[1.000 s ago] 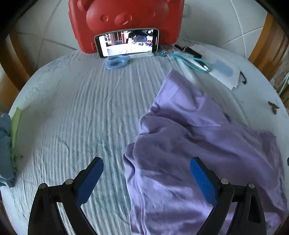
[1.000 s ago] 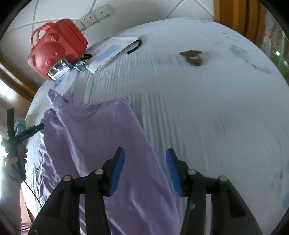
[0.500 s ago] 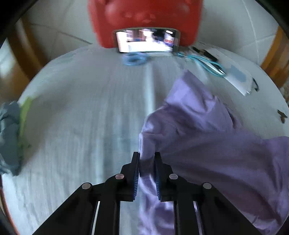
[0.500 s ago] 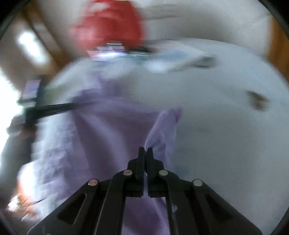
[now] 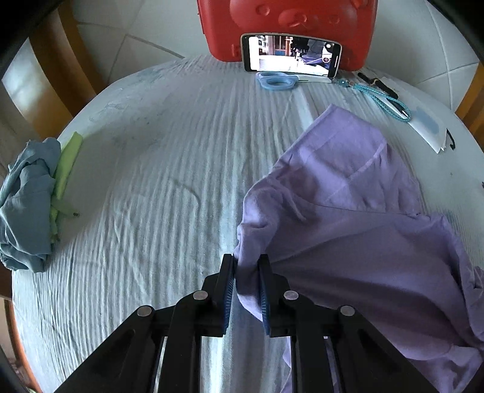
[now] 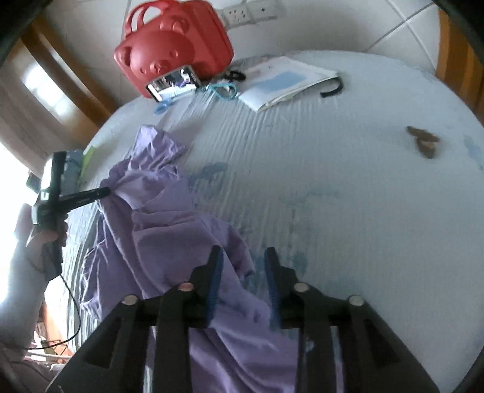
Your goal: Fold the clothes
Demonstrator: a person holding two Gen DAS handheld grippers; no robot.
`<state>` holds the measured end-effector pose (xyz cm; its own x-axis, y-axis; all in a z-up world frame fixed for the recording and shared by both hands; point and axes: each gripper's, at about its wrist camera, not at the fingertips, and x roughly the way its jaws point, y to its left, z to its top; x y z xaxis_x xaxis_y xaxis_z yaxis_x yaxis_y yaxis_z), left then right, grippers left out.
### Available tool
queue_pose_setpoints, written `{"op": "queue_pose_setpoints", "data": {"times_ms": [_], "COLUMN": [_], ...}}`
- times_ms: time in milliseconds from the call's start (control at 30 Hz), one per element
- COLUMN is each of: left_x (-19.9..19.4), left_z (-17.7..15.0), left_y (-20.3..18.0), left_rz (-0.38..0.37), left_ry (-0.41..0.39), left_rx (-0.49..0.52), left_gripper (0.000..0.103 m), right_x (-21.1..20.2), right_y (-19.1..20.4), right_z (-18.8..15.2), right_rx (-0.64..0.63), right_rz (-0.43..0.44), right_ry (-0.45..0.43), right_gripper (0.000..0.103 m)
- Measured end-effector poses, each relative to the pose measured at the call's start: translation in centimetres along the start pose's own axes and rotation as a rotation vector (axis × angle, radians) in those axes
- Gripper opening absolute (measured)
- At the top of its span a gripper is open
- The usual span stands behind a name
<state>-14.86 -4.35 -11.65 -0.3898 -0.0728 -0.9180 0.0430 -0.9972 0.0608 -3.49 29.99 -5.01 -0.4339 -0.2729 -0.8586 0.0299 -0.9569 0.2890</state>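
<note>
Lilac garment [image 5: 348,235] on the white, ribbed desk [image 5: 151,181]; red bear-faced case [image 5: 287,24] behind; pale blue scissors [image 5: 276,81]; grey-blue cloth [image 5: 24,205] beside a lime-green strip [image 5: 66,163].

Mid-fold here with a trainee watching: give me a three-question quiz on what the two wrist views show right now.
1. True or false: the left gripper is pinching an edge of the purple garment.
2. What leans against the red bear-faced case? A) a phone B) a mug C) a shoe
3. Fill in: the right gripper has its jaws ____, with purple cloth under them.

Key
1. True: the cloth is bunched between the closed pads.
2. A: the phone, with blue scissors lying in front.
3. Open: they have just been opening, and no pad presses the fabric.
</note>
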Motion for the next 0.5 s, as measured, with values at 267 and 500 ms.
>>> {"op": "queue_pose_setpoints", "data": {"times_ms": [267, 500], "left_x": [-0.7, -2.0], "left_z": [-0.1, 1.4], "left_y": [0.4, -0.4], "left_rz": [-0.031, -0.100], "left_ry": [-0.007, -0.030], "left_rx": [0.006, 0.011], "left_gripper": [0.017, 0.017], "right_x": [3.6, -5.1], "right_y": [3.0, -5.4], "right_z": [-0.7, 4.1], "right_rx": [-0.180, -0.077], "right_rz": [-0.172, -0.562], "right_ry": [0.086, -0.186], "right_gripper": [0.003, 0.005]}}
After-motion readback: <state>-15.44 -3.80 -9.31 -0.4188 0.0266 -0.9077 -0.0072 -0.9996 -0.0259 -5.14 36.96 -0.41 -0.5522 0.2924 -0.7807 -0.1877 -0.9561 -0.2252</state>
